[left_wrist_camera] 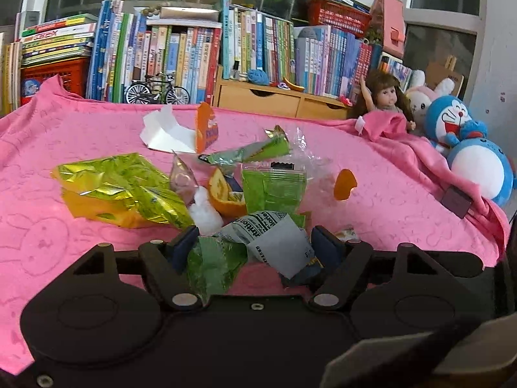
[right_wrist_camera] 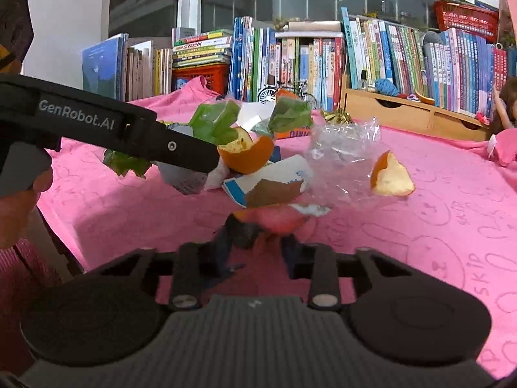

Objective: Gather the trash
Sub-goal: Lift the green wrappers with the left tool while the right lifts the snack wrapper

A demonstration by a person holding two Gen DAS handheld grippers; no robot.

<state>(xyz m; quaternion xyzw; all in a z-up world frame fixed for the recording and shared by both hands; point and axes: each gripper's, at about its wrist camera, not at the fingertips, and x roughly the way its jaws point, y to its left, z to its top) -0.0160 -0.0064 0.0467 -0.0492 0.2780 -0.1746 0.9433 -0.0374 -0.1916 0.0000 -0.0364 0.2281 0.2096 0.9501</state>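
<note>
Wrapper crosswise between jaws

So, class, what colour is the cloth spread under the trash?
Pink, with faint bunny outlines; the cloth shows best in the right wrist view.

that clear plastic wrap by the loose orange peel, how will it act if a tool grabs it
The clear plastic wrap looks crumpled and thin, so it is probably very light and floppy, collapsing under the pads. Its glossy film may slip. It seems to touch the torn carton scrap, which might get dragged along.

Wrappers heaped on cloth; books behind.
</note>
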